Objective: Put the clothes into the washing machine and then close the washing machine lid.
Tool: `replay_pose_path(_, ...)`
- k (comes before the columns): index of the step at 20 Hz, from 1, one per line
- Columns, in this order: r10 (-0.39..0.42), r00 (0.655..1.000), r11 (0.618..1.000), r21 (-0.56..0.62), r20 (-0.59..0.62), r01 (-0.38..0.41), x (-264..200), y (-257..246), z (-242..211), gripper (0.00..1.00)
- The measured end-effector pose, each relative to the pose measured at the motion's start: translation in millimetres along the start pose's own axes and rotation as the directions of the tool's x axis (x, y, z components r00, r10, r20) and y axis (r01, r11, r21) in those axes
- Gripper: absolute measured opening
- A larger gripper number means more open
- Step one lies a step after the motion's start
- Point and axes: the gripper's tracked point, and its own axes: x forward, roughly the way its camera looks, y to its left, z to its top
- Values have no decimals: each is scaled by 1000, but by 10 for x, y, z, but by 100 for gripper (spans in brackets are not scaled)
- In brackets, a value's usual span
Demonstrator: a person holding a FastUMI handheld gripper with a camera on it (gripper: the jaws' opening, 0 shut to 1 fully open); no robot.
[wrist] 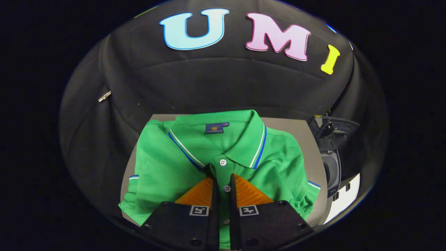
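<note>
The task looks just begun: the green polo shirt (223, 153) lies folded on the grey bench (313, 146) in the centre, the tool (223, 181) nearly closed pinching its button placket, while the washing machine (331, 164), lid open, waits at the right.

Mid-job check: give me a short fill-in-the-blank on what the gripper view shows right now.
1. The polo shirt is coloured ____.
2. The gripper has its fingers nearly closed on the shirt's ____ strip.
3. The shirt lies on a grey ____.
4. The washing machine stands to the ____ of the shirt.

Missing words: green; button; table; right
</note>
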Motion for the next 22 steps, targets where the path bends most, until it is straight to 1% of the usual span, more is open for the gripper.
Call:
replay_pose_path(12,-18,999,1000,-4,51,18,17,-18,-7,17)
replay_pose_path(13,-14,998,1000,-20,55,16,-12,-2,-3,6)
replay_pose_path(19,-24,996,999,-29,89,27,-10,-25,5,5)
replay_pose_path(22,-46,992,997,-64,119,53,-39,-29,9,5)
